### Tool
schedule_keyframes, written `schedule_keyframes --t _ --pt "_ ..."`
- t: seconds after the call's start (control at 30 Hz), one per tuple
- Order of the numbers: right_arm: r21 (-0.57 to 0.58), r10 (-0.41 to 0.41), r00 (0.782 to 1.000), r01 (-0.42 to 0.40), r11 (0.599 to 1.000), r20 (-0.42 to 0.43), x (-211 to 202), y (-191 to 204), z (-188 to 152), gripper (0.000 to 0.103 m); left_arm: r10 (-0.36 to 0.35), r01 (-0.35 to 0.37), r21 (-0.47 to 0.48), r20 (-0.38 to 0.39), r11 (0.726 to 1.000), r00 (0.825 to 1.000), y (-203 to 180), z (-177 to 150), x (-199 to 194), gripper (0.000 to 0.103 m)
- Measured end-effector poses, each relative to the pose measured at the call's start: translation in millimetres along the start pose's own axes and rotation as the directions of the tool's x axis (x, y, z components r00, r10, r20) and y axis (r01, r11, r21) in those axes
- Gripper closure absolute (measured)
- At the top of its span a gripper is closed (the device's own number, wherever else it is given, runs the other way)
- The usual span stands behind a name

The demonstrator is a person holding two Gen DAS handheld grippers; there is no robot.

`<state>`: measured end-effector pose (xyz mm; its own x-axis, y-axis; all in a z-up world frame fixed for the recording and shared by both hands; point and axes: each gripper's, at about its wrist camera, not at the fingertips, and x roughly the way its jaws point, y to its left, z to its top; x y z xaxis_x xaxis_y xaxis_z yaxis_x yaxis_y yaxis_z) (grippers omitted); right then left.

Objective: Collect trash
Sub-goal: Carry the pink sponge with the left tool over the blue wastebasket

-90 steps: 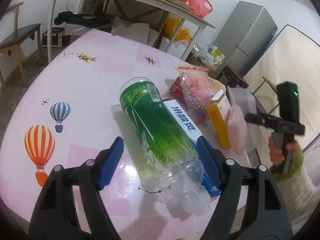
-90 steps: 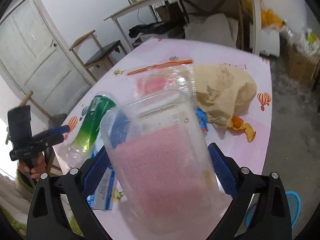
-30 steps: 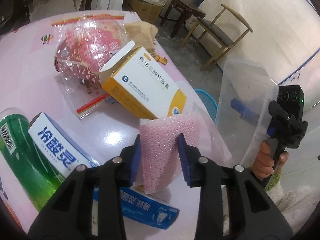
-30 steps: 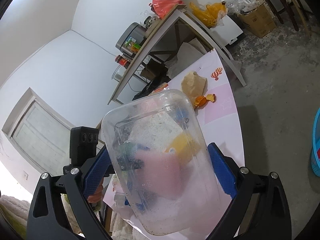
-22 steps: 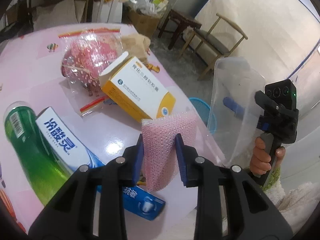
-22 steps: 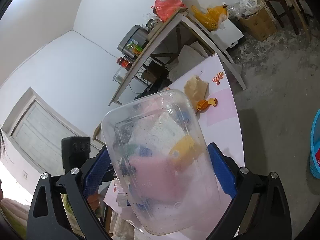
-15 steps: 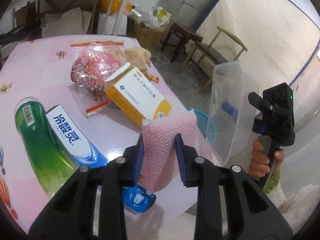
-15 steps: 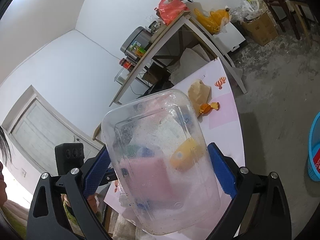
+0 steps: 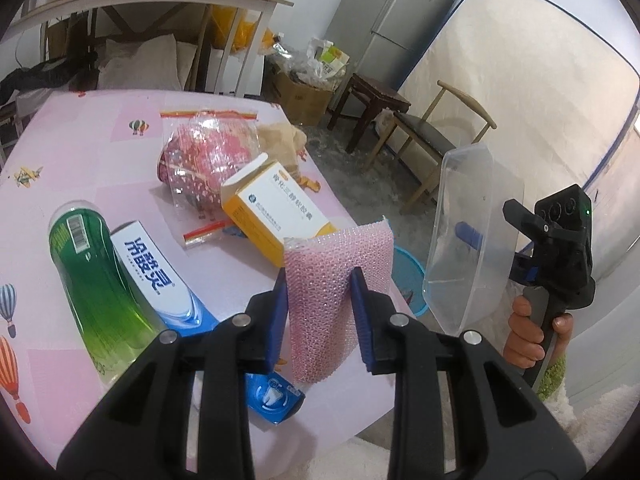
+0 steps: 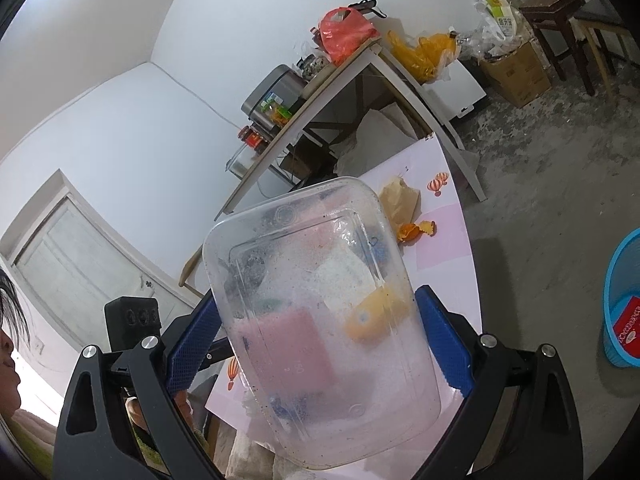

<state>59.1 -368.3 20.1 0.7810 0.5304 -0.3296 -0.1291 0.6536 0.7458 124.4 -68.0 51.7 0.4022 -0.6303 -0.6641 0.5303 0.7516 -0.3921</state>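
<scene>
My left gripper (image 9: 320, 312) is shut on a pink bubble-wrap piece (image 9: 336, 276) and holds it above the pink table's (image 9: 100, 140) near right corner. My right gripper (image 10: 320, 332) is shut on a clear plastic container (image 10: 316, 320), tilted up off the table edge; it also shows in the left wrist view (image 9: 468, 240). On the table lie a green bottle (image 9: 92, 272), a blue toothpaste box (image 9: 160, 280), a yellow and white medicine box (image 9: 276, 208), a pink dotted zip bag (image 9: 200, 160), a brown paper bag (image 10: 400, 200) and orange peel (image 10: 414, 230).
A blue waste basket (image 10: 624, 312) with a red box inside stands on the floor right of the table; it also shows behind the bubble wrap (image 9: 408, 276). A chair (image 9: 436, 128), a stool (image 9: 372, 96) and a cluttered shelf table (image 10: 360, 80) stand behind.
The left gripper took the pink bubble wrap out of the container and lifted it up and back from the table. The right gripper tilted the container upward, off the table edge.
</scene>
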Motion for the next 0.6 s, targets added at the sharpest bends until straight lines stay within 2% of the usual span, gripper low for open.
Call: schedule_keyframes --t 0.6 --pt "0.031 -0.05 0.995 0.048 0.998 0.082 -39.9 -9.4 4.8 0.011 -0.027 0.027 0.007 0.04 1.0 0.999 -18.3 16.6 7.5 0.075"
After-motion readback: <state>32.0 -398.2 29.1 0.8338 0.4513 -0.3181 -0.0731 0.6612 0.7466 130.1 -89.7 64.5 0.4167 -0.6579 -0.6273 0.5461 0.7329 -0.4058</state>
